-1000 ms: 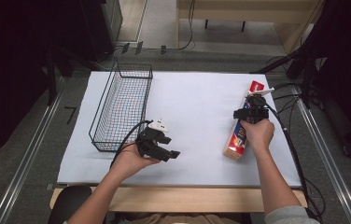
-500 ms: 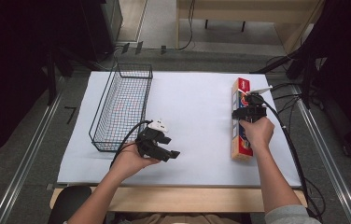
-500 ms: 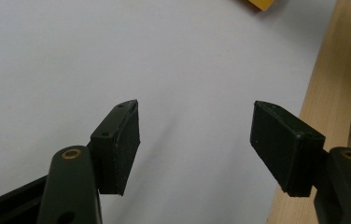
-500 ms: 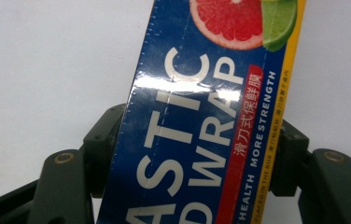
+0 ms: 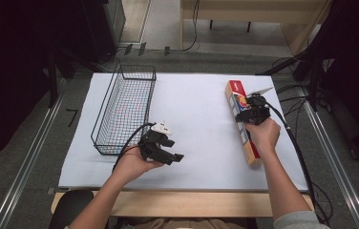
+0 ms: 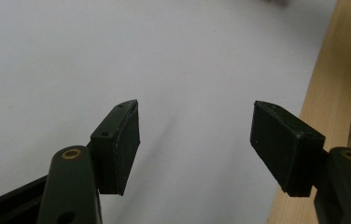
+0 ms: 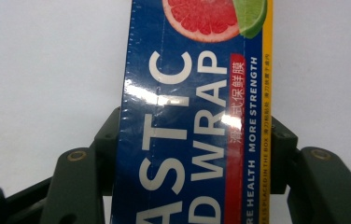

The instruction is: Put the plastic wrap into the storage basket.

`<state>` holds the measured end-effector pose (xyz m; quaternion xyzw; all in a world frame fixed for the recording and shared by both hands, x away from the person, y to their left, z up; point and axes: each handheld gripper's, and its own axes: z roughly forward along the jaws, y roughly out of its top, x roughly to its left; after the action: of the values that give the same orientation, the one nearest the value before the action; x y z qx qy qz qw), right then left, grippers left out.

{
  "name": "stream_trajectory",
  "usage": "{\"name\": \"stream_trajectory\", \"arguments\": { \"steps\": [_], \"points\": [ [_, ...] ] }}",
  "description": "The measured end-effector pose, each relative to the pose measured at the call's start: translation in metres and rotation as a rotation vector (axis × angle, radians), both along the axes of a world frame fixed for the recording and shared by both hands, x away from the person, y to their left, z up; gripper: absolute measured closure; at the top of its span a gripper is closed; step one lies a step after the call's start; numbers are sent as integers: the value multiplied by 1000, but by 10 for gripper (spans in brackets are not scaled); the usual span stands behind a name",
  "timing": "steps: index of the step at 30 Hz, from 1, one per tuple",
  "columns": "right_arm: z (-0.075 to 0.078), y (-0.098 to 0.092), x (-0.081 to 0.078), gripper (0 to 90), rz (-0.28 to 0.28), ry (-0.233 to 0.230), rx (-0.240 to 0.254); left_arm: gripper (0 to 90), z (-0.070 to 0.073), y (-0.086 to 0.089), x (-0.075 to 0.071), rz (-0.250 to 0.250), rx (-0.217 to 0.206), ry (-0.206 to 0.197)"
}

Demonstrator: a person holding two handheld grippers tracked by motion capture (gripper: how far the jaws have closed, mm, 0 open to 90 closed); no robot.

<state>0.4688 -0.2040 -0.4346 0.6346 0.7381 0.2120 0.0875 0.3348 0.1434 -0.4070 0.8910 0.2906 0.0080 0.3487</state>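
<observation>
A long blue, red and yellow plastic wrap box [image 5: 242, 125] lies lengthwise at the table's right side, its red end pointing away from me. My right gripper [image 5: 252, 114] is shut on it around mid-length. In the right gripper view the box [image 7: 197, 93] fills the gap between the two black jaws of that gripper [image 7: 196, 140], with a grapefruit and lime picture at its top. My left gripper [image 5: 174, 149] is held near the front middle of the table and stands open. In the left gripper view, my left gripper [image 6: 194, 144] has only white table between its pads [image 6: 122, 144].
A black wire basket [image 5: 102, 112] stands at the left on the white table cover [image 5: 196, 109], just beyond my left hand. The wooden front edge [image 6: 332, 93] runs close to the left gripper. Cables trail off the right side.
The right gripper has swung the box from a slant to nearly straight along the table's depth. The left gripper has stayed where it was, open.
</observation>
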Motion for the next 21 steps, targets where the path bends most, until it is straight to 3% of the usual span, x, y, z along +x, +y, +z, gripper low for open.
{"name": "stream_trajectory", "arguments": {
  "steps": [4,8,14,15,18,21],
  "points": [
    [13,1,-4,422,71,-25,-9,335,1,0,0,-3,1,0],
    [22,7,-13,421,202,-23,-17,336,4,2,0,-8,5,-2],
    [26,14,-26,419,293,-28,-18,331,10,5,0,-7,20,-22],
    [27,19,-31,419,332,-37,-12,329,11,5,0,-4,19,-23],
    [27,23,-34,419,360,-40,-13,327,13,8,0,-1,21,-21],
    [29,29,-38,418,427,-50,-22,325,15,12,0,-2,29,-13]
  ]
}}
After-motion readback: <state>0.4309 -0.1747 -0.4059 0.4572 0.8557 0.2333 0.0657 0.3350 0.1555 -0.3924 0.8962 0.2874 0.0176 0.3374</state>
